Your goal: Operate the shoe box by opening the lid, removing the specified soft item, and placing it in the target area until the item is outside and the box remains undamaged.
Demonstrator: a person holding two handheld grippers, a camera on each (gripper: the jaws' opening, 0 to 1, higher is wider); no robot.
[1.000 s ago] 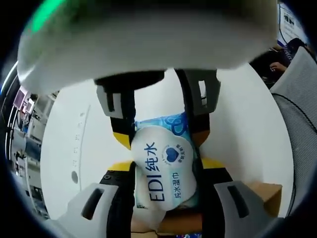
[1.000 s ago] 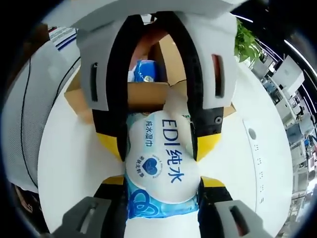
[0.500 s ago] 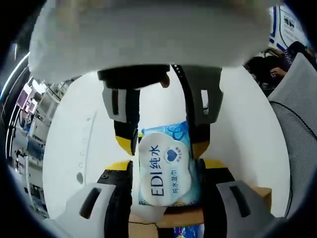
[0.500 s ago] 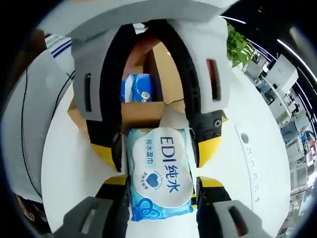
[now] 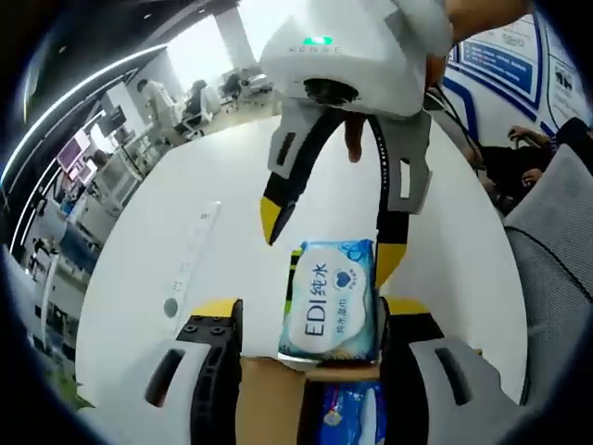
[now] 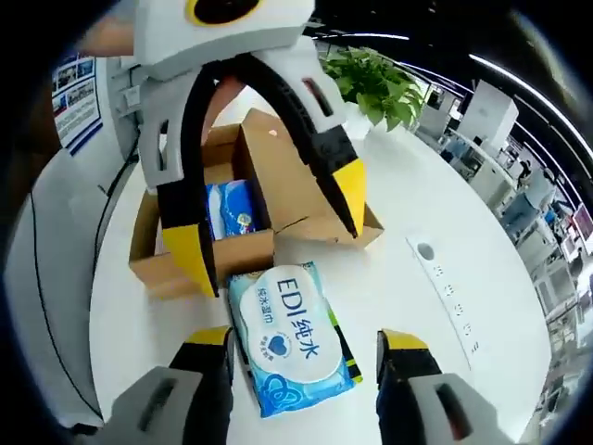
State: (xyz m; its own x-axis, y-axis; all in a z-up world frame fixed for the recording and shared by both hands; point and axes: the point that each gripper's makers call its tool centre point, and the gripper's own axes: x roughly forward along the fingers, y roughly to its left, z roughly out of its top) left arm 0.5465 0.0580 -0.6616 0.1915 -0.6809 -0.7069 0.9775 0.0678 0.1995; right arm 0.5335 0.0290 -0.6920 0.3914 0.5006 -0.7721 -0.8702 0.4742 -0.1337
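Both grippers are backing off with jaws spread, no longer pinching the wet-wipe pack (image 6: 293, 348), which is now lying flat on the white table (image 6: 417, 195) just outside the open cardboard shoe box (image 6: 269, 181). Another blue pack (image 6: 230, 209) is sitting inside. Removal looks essentially done.

Left gripper (image 5: 309, 348); right gripper (image 6: 301, 348).

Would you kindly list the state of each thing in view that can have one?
Left gripper: open, raised above the table.
Right gripper: open, jaws either side of the wipes.
Wipes pack: out of the box, flat on the table, label up.
Shoe box: open, lid swung back, undamaged as far as shows.
Second pack: inside the box.
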